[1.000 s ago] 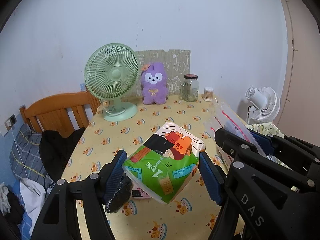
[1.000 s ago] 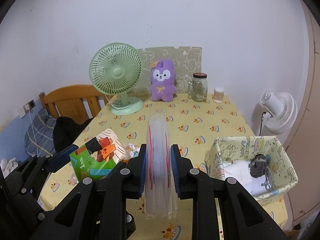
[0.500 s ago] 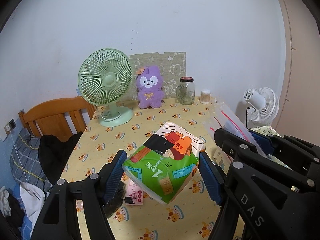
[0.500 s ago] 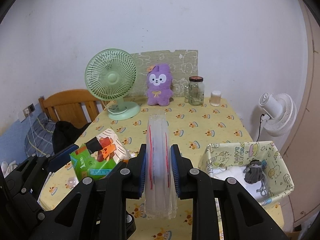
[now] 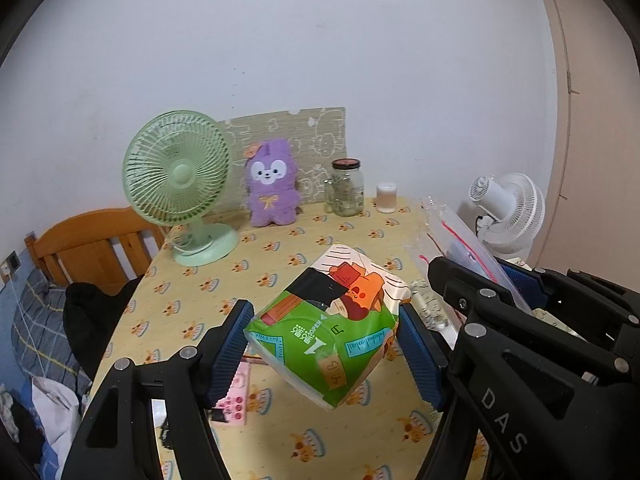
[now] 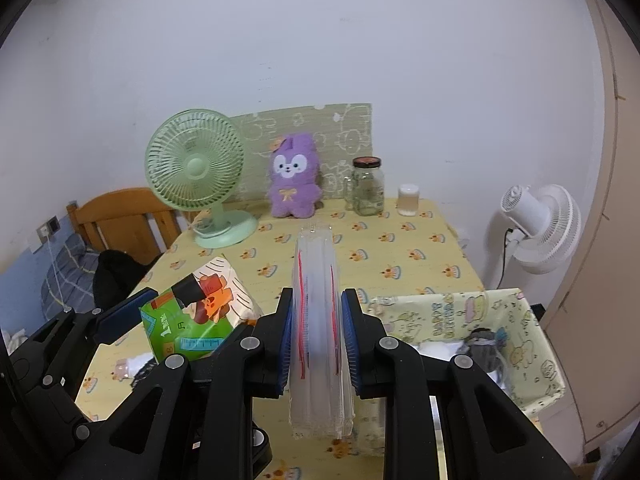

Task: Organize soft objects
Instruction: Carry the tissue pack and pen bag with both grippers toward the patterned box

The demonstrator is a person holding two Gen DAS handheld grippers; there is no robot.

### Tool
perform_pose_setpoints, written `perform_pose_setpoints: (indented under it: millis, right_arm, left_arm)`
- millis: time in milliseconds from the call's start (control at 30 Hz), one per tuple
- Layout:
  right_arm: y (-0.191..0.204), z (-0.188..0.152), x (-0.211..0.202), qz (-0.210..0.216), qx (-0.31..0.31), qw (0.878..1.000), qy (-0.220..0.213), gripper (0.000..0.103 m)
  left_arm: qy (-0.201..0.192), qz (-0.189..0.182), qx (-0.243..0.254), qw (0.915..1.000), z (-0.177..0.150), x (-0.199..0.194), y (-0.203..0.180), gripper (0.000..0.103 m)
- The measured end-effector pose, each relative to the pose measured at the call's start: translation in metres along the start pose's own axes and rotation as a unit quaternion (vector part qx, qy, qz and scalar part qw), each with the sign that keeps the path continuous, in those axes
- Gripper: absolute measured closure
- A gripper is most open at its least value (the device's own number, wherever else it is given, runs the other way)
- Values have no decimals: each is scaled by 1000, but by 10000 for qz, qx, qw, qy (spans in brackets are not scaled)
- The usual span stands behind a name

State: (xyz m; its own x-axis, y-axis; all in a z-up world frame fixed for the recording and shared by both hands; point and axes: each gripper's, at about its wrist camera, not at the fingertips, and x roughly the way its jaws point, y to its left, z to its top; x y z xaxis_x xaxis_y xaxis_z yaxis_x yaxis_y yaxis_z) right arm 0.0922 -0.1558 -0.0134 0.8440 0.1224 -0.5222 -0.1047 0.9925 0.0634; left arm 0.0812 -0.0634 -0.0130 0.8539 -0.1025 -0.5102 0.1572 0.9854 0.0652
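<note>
Left gripper (image 5: 325, 344): clenched on the tissue pack (image 5: 326, 328), blue pads pressing both its sides; the pack hangs tilted above the table.
Right gripper (image 6: 318, 344): clamped on the clear zip bag (image 6: 318, 320), which stands upright on edge between the pads, red seal lines showing.
Tissue pack seen from the right wrist (image 6: 196, 316): just left of the zip bag, near the table's left side.
Table (image 5: 280, 256): yellow patterned cloth under both grippers.
Under the left gripper: a pink packet (image 5: 236, 396) lies on the cloth, partly hidden by the left finger.
Fabric basket (image 6: 532, 344): near right corner, beside the right gripper; white soft items and a grey bundle (image 6: 482, 346) lie inside.
Far edge of the table: green desk fan (image 6: 198, 176) at left, purple plush (image 6: 294, 176) in the middle, glass jar (image 6: 368, 186) and a small white container (image 6: 408, 200) to the right.
Behind the plush: a patterned board (image 6: 344, 136) leans on the wall.
Off the table, right: white floor fan (image 6: 540, 226).
Off the table, left: wooden chair (image 6: 120, 216) with dark clothing.
</note>
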Motion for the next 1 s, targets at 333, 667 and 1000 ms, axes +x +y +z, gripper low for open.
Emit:
perform_pose_setpoints:
  millis: [333,667,1000]
  right_arm:
    - [-37,4,-2,-267,76,9996,-78,77]
    - [-73,-1,-2,-532,214,9983,-72,77]
    - [-105,-8,5,-748,379,9965,23,77]
  left_arm:
    - [-80,-300,125,9994,10,12,-35,29]
    - [-43,-639,331,9974,14,26,-70,29]
    - [80,-917,526,9944,14,44,-102,29]
